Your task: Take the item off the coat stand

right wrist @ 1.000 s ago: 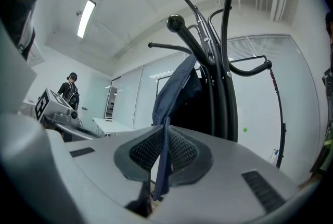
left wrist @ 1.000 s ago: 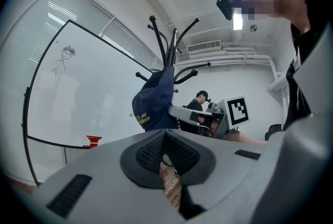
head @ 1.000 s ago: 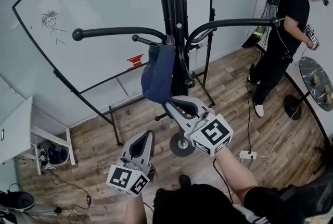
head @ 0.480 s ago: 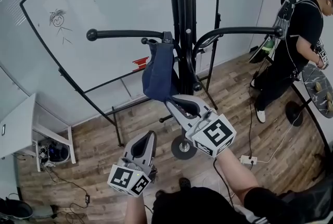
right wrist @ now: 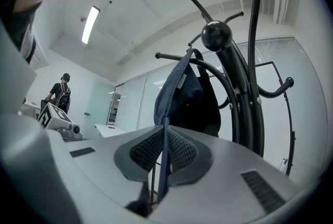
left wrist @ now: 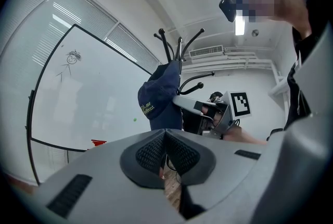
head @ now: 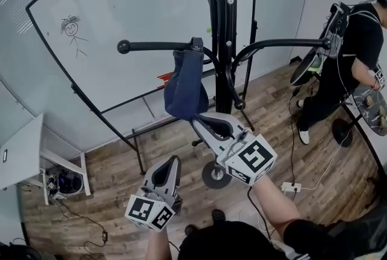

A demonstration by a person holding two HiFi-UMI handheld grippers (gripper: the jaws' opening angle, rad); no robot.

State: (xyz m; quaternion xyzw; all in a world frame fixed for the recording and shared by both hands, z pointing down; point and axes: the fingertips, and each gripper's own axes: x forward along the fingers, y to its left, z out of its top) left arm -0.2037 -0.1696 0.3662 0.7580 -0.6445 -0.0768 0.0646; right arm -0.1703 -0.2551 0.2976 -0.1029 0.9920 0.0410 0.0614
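A navy blue cap [head: 184, 86] hangs by its back strap from the left arm of the black coat stand [head: 225, 17]. My right gripper [head: 197, 121] reaches up to the cap's lower edge and is shut on its brim; in the right gripper view the thin blue brim runs down between the closed pads of the right gripper [right wrist: 164, 132], with the cap [right wrist: 187, 98] above. My left gripper [head: 173, 161] is lower and to the left, shut with nothing in it. The left gripper view shows the left gripper [left wrist: 164, 135] pointing up at the cap [left wrist: 157, 97].
A whiteboard [head: 115, 11] on a black frame stands behind the coat stand. A person in black [head: 347, 47] stands at the right by a round dark table [head: 373, 109]. The stand's round base [head: 216, 175] and a power strip [head: 289, 187] lie on the wood floor. A white table [head: 18, 153] is at the left.
The head view has swung, so the stand and cap sit further right and higher in the picture. Both grippers keep their places; the right one stays shut on the brim.
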